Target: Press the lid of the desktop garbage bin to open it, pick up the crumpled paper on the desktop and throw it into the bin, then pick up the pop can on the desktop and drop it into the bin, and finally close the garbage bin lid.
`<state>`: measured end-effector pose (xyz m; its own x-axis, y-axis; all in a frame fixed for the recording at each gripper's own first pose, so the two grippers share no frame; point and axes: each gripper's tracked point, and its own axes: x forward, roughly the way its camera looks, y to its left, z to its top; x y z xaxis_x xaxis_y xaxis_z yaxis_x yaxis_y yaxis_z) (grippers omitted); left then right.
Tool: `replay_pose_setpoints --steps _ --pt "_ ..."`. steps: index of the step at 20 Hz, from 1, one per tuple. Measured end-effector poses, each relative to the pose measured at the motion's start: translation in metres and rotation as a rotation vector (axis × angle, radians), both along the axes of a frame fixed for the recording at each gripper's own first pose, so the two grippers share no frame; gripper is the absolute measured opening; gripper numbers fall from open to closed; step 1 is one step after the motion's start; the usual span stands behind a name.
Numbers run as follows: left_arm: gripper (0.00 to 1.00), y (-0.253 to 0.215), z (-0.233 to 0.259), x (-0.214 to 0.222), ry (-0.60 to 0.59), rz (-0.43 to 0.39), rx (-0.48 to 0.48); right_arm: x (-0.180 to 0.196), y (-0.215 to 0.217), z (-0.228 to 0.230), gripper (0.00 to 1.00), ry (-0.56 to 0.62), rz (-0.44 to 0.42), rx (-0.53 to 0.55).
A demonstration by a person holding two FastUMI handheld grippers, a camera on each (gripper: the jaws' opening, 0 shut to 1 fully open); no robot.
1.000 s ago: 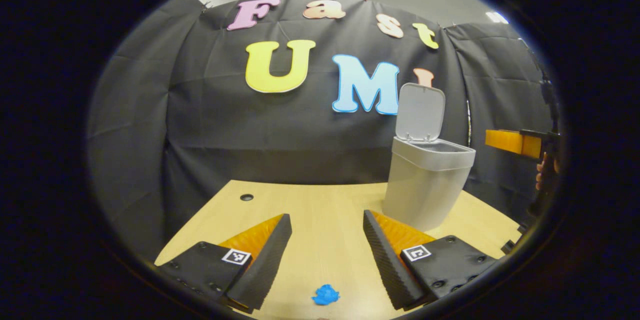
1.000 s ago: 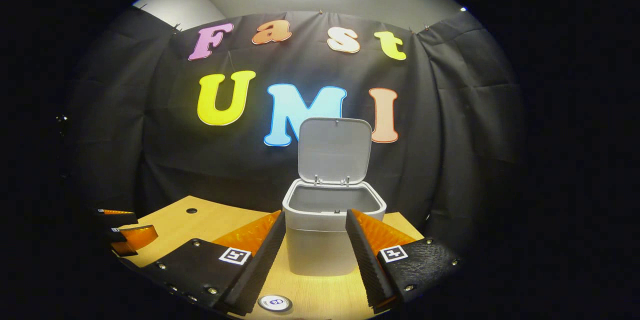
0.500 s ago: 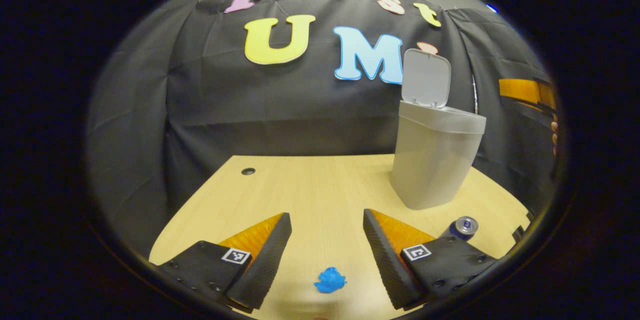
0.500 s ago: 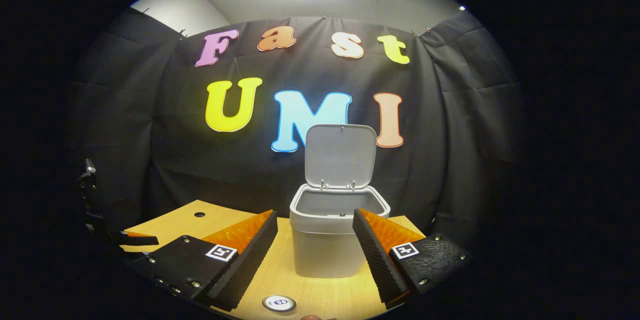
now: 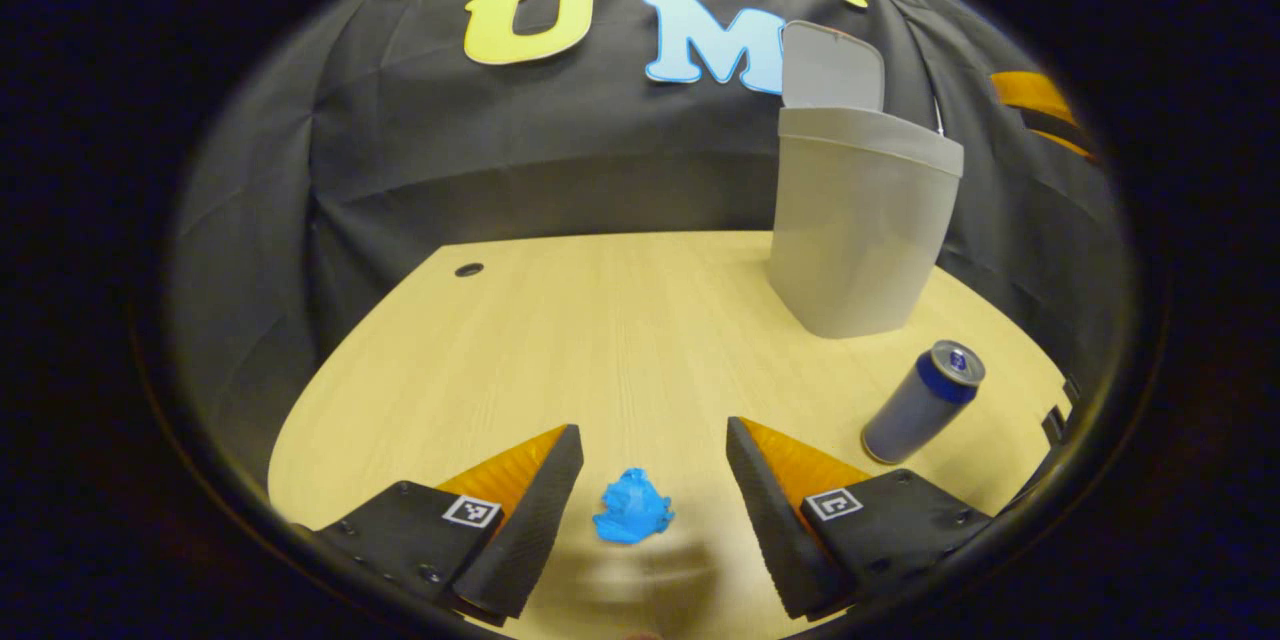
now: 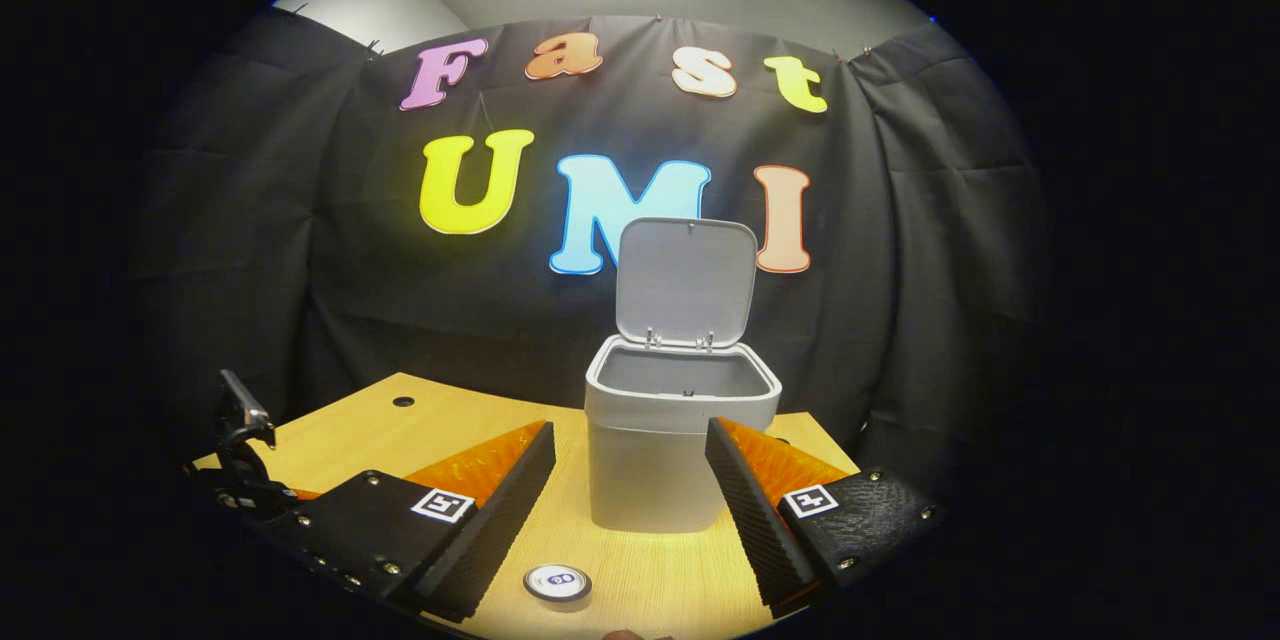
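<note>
one crumpled paper (image 5: 633,520), blue, lying on the desktop (image 5: 600,320) between the spread fingers of the left gripper (image 5: 655,510), untouched. one pop can (image 5: 923,402) upright, near one garbage bin (image 5: 858,220) with lid (image 6: 686,282) raised. right gripper (image 6: 630,510) released too, nothing held, hovering above can top (image 6: 558,582), facing bin.

Light comes from overhead; booth dim, my desk (image 5: 600,320) warm and evenly lit. Soft blurred shadow on wood just below crumpled paper (image 5: 632,519) in left gripper view. Small glare on pop can (image 5: 922,402) rim. Strong fisheye bending: desk edge curves, bin (image 5: 858,220) leans, cloth folds bow near edges. Centre sharp in right gripper view, periphery darkens, detail smears.
</note>
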<state>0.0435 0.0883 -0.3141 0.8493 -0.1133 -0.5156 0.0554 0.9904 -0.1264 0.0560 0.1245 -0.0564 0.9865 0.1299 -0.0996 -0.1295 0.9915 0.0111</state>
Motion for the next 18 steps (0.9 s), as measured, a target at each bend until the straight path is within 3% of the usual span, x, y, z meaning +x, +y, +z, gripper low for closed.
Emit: replay_pose_setpoints --steps 1,4,6,8,9,13,15,16,18 --pt "0.95 0.001 -0.007 0.0 0.017 0.006 -0.001 -0.002 0.001 -0.001 1.0 0.003 0.002 -0.001" --pt "1.0 0.005 -0.041 -0.002 0.082 0.02 0.02 -0.004 0.001 -0.003 0.97 0.0 0.0 -0.005" --pt "0.95 0.007 -0.058 -0.004 0.118 0.017 0.035 -0.006 0.0 -0.006 0.97 0.004 -0.008 -0.008" --pt "1.0 0.008 -0.071 -0.006 0.148 0.013 0.039 -0.008 -0.003 -0.012 1.0 0.025 -0.014 -0.009" --pt "0.95 0.007 -0.075 -0.005 0.158 0.014 0.034 -0.009 -0.004 -0.015 1.0 0.036 -0.017 -0.008" --pt "0.95 0.006 -0.087 -0.003 0.175 0.018 0.049 -0.013 -0.012 -0.022 0.97 0.063 -0.046 0.007" --pt "0.84 0.006 -0.086 0.0 0.172 0.01 0.058 -0.014 -0.014 -0.025 0.97 0.071 -0.057 0.017" --pt "0.69 0.005 -0.086 0.0 0.173 0.003 0.06 -0.013 -0.014 -0.029 0.97 0.078 -0.06 0.018" --pt "0.51 0.004 -0.087 0.002 0.173 -0.004 0.063 -0.014 -0.014 -0.031 0.97 0.086 -0.063 0.016"
